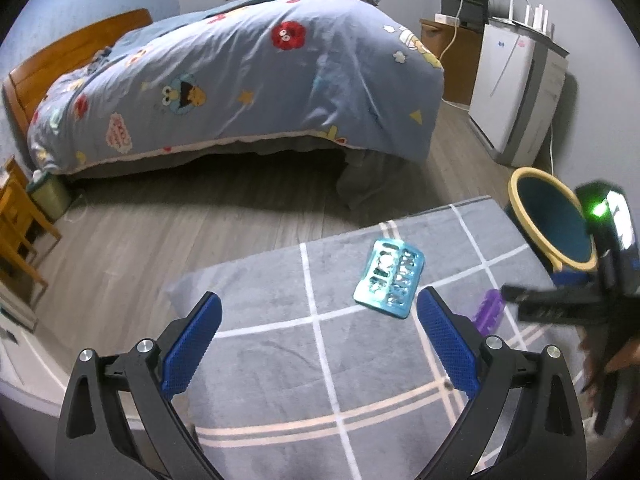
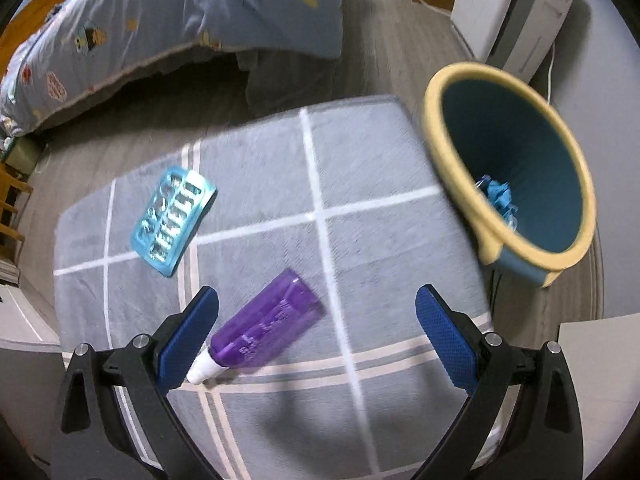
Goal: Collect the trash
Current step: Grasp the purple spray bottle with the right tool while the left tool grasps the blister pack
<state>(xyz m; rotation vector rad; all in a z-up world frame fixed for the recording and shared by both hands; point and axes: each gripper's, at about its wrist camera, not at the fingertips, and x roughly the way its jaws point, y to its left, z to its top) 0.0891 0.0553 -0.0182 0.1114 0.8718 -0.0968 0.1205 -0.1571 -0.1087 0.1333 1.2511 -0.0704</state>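
Observation:
A blue blister pack (image 1: 389,278) lies on the grey checked cushion (image 1: 280,340), just ahead of my open, empty left gripper (image 1: 319,312). It also shows in the right wrist view (image 2: 173,221). A purple bottle (image 2: 266,326) with a white cap lies on the cushion (image 2: 380,160) between the fingers of my open right gripper (image 2: 317,305), nearer the left finger. Part of the bottle (image 1: 489,309) shows in the left wrist view. A blue bin with a yellow rim (image 2: 472,184) stands at the cushion's right edge and holds blue trash (image 2: 498,196). The bin (image 1: 532,216) shows in the left wrist view too.
A bed with a blue cartoon duvet (image 1: 248,80) stands behind the cushion across a strip of wooden floor (image 1: 140,232). A white appliance (image 1: 516,92) stands by the right wall. Wooden furniture (image 1: 16,224) is at the far left. The right gripper body (image 1: 600,280) shows at the left view's right edge.

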